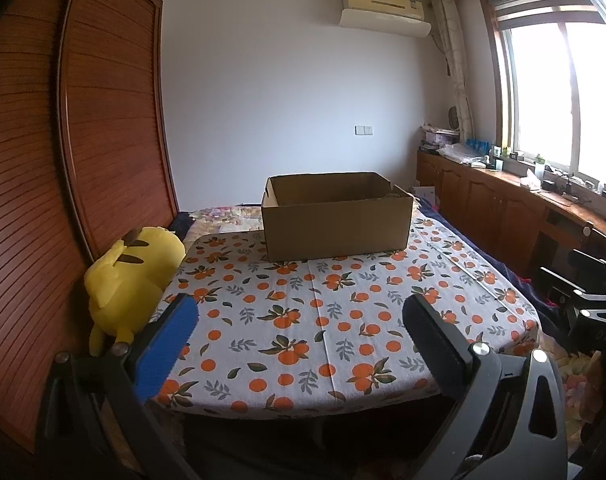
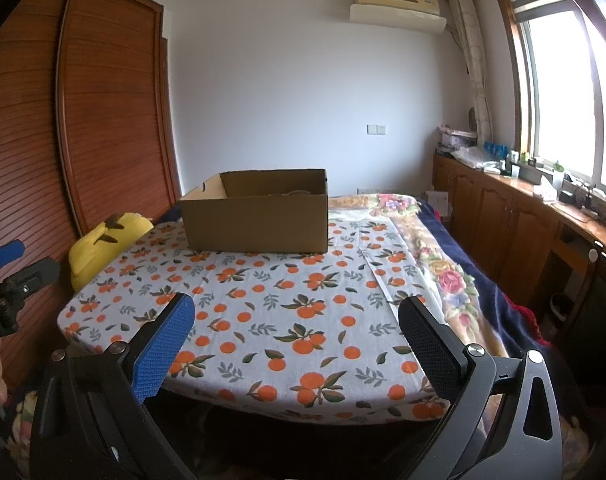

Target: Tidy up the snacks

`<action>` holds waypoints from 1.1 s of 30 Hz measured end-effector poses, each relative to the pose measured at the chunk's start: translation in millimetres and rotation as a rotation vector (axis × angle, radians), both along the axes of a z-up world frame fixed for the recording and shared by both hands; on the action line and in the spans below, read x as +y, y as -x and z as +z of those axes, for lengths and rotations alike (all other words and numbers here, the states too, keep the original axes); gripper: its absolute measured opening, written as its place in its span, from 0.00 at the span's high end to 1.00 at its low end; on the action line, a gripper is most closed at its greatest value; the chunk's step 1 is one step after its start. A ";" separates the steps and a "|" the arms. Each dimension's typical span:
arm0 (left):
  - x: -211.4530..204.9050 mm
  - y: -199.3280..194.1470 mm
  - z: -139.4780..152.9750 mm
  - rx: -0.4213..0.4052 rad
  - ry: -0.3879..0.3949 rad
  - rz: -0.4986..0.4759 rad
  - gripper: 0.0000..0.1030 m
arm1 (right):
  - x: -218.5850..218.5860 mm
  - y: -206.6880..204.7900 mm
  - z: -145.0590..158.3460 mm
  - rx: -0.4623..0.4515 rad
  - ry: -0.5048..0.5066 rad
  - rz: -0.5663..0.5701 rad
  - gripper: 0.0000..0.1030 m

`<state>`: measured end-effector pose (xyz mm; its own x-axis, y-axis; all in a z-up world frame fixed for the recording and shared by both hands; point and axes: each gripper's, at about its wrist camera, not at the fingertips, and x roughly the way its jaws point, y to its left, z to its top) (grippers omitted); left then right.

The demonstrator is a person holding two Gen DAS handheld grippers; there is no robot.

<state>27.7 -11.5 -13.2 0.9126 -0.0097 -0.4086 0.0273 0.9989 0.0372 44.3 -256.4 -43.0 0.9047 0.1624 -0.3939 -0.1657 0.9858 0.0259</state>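
Note:
An open brown cardboard box [image 1: 335, 220] stands at the far end of a table covered with an orange-print cloth [image 1: 303, 320]; it also shows in the right wrist view [image 2: 259, 216]. Its inside is mostly hidden. No snacks are visible. My left gripper [image 1: 299, 312] is open and empty, held over the table's near edge. My right gripper [image 2: 297, 316] is open and empty, also over the near edge. The left gripper shows at the left edge of the right wrist view [image 2: 7, 264], and the right one at the right edge of the left wrist view [image 1: 591, 292].
A yellow plush toy [image 1: 131, 276] lies at the table's left side against a wooden wardrobe [image 1: 63, 160]. A bed with a floral blanket [image 2: 443, 264] lies right of the table. Wooden cabinets [image 2: 503, 208] with clutter run under the window.

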 end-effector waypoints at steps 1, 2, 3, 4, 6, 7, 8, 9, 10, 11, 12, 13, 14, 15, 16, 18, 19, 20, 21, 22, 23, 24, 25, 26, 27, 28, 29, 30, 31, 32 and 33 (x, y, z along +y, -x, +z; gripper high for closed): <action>0.0 0.0 0.5 -0.001 -0.001 0.000 0.00 | 0.1 0.0 0.1 0.000 0.001 -0.001 0.00; 0.4 0.0 0.8 -0.002 -0.002 0.001 0.00 | -0.8 -0.1 0.3 -0.001 0.000 -0.001 0.00; 0.2 -0.5 1.1 -0.001 -0.002 0.000 0.00 | -1.3 -0.3 0.8 0.000 -0.001 -0.001 0.00; 0.2 -0.3 1.0 -0.001 -0.001 0.000 0.00 | -0.2 0.1 0.7 -0.001 0.000 -0.003 0.00; 0.1 -0.2 1.0 -0.002 -0.002 0.000 0.00 | -0.4 -0.1 0.6 0.000 0.001 0.000 0.00; 0.1 -0.2 1.0 -0.003 -0.002 0.001 0.00 | -0.7 0.1 0.8 -0.001 0.002 -0.001 0.00; -0.1 0.2 1.6 -0.004 -0.003 0.002 0.00 | -0.1 0.1 0.7 -0.002 0.001 -0.002 0.00; -0.1 0.2 2.3 -0.004 -0.004 0.002 0.00 | -1.2 -0.1 1.1 -0.002 0.001 -0.001 0.00; -0.1 0.3 2.4 -0.004 -0.003 0.001 0.00 | -0.1 0.1 0.7 0.000 0.001 -0.002 0.00; -0.3 0.3 2.4 -0.004 -0.003 0.002 0.00 | -0.1 0.2 0.7 -0.001 0.000 -0.002 0.00; -0.2 0.4 2.4 -0.005 -0.004 0.001 0.00 | -0.4 0.2 0.9 -0.001 0.001 -0.002 0.00; -0.2 0.4 2.4 -0.005 -0.004 0.002 0.00 | -1.2 0.0 1.1 -0.001 0.000 -0.002 0.00; -0.4 0.4 2.4 -0.005 -0.004 0.002 0.00 | -0.2 0.3 0.8 -0.002 0.001 -0.002 0.00; -0.2 0.3 2.4 -0.004 -0.004 0.002 0.00 | -0.5 0.1 0.9 -0.001 0.001 -0.002 0.00; -0.2 0.4 2.4 -0.004 -0.003 0.002 0.00 | -0.5 0.2 0.8 0.001 0.000 0.000 0.00; -0.3 0.4 2.4 -0.005 -0.003 0.002 0.00 | -0.5 0.5 1.0 -0.001 0.001 -0.002 0.00; 0.0 0.2 2.6 -0.005 -0.003 0.002 0.00 | -0.3 0.4 0.9 -0.001 0.001 -0.002 0.00; -0.3 0.5 2.2 -0.004 -0.003 0.002 0.00 | -0.1 0.4 0.8 -0.001 0.000 -0.002 0.00; -0.1 0.5 2.3 -0.005 -0.003 0.000 0.00 | -0.3 0.4 0.9 -0.001 0.001 -0.001 0.00; -0.2 0.5 2.2 -0.005 -0.003 0.001 0.00 | 0.0 0.6 0.8 -0.001 0.001 -0.002 0.00; -0.3 0.5 2.2 -0.005 -0.004 0.002 0.00 | 0.1 0.6 0.8 -0.002 0.001 -0.002 0.00; -0.2 0.5 2.2 -0.005 -0.004 0.002 0.00 | -0.9 0.3 1.0 -0.001 0.002 -0.001 0.00; 0.2 0.3 2.5 -0.005 -0.004 0.002 0.00 | 0.3 0.6 0.7 0.000 0.000 -0.002 0.00; -0.2 0.5 2.1 -0.004 -0.004 0.001 0.00 | -0.6 0.5 1.0 0.000 0.000 -0.002 0.00; -0.2 0.7 2.1 -0.006 -0.004 0.002 0.00 | -0.6 0.6 1.1 0.000 0.000 -0.002 0.00; 0.1 0.6 2.4 -0.006 -0.003 0.002 0.00 | 0.5 0.8 0.7 -0.001 0.001 -0.002 0.00; -0.2 0.6 2.0 -0.005 -0.004 0.002 0.00 | 0.5 0.8 0.7 -0.002 0.001 -0.002 0.00; -0.1 0.5 2.0 -0.006 -0.004 0.002 0.00 | -0.7 0.6 1.0 -0.002 0.001 -0.002 0.00; -0.1 0.5 1.9 -0.005 -0.005 0.002 0.00 | 0.3 0.6 0.7 0.000 0.001 -0.002 0.00; -0.1 0.6 1.8 -0.006 -0.005 0.001 0.00 | 0.3 0.7 0.7 0.000 0.001 -0.002 0.00; 0.0 0.5 1.9 -0.006 -0.005 0.001 0.00 | 0.0 0.7 0.7 -0.001 0.001 -0.002 0.00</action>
